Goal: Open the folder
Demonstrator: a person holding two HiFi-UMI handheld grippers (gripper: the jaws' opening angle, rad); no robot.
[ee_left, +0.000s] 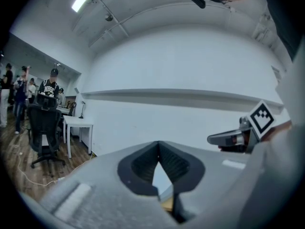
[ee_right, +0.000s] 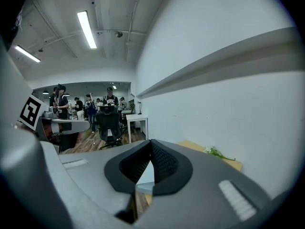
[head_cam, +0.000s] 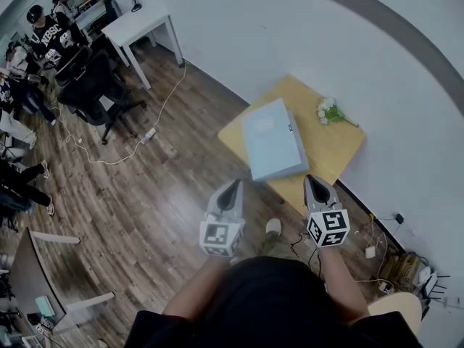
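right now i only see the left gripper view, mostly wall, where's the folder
Observer: In the head view the folder lies closed on a small wooden table, just ahead of the left gripper.
Operator: anything else on that table
Observer: A sprig of flowers at its far corner, apart from the folder.
Operator: and my other hand, holding anything
Observer: No. The right gripper has its jaws together with nothing between them.
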